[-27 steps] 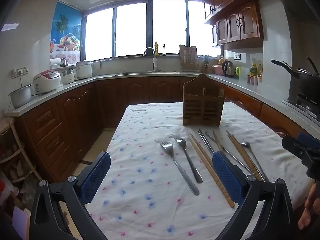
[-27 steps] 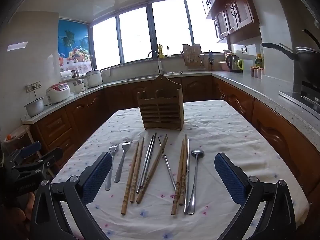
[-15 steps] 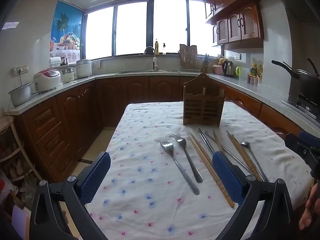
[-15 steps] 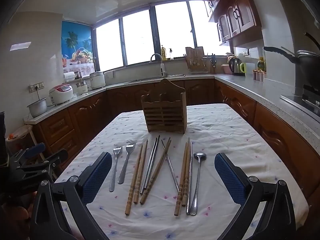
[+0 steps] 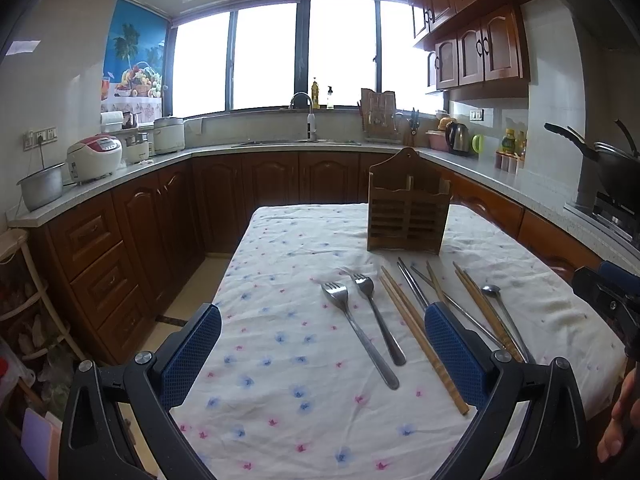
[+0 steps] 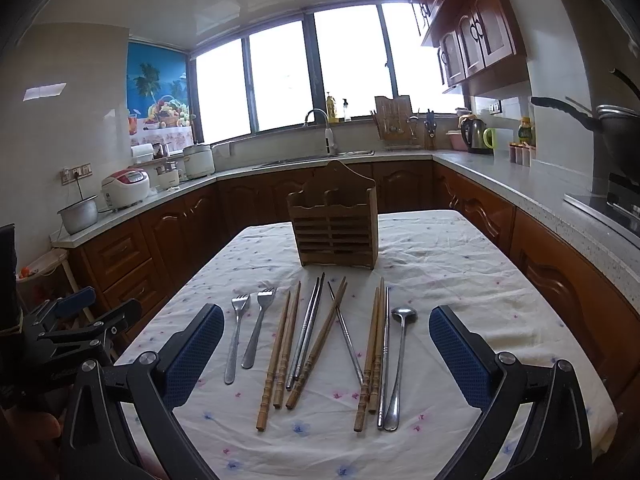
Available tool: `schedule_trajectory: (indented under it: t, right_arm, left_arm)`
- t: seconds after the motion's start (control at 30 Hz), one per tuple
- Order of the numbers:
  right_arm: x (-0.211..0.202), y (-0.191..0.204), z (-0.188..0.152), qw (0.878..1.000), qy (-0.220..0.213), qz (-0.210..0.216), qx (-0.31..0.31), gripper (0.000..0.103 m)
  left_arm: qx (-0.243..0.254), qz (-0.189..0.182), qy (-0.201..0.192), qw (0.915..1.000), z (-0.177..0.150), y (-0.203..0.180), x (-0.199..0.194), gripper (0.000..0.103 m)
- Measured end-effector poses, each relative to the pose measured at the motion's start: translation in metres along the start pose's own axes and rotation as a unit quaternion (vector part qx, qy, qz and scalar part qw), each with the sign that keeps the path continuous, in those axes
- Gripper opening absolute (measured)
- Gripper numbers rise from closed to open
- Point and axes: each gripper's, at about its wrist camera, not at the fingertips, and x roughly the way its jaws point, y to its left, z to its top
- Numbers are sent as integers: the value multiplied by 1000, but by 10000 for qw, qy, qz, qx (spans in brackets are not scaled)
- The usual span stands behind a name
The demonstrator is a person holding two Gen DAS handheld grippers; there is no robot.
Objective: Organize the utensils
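A wooden utensil holder point(image 6: 334, 222) stands upright at the far middle of the table point(image 6: 460, 280); it also shows in the left wrist view as the holder point(image 5: 406, 210). In front of it lie two steel forks point(image 6: 248, 330), several wooden chopsticks point(image 6: 280, 356), steel chopsticks point(image 6: 306, 332) and a steel spoon point(image 6: 400, 360), all flat on the cloth. My right gripper point(image 6: 326, 356) hovers open above the near ends of the utensils, touching none. My left gripper point(image 5: 322, 354) is open over the cloth left of the forks point(image 5: 362, 328), with nothing between its fingers.
The table wears a white flowered cloth point(image 5: 280, 360). Brown cabinets and a grey counter point(image 5: 120, 176) ring the room, with rice cookers point(image 5: 94, 158) at left and a wok point(image 6: 616, 128) on the stove at right. A floor gap runs left of the table. A hand point(image 5: 620, 416) shows at the right edge.
The right wrist view has drifted slightly left, so the holder and utensils sit a little further right in it. The left gripper has barely moved.
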Motion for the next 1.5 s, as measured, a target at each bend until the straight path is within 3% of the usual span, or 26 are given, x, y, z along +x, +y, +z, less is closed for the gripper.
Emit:
schedule_trajectory:
  t: [1.5]
  right_arm:
    - [-8,1,6,9998,-176,90,-17,103]
  left_arm:
    - [-35,-44,-89,9999,3,0,-2,102]
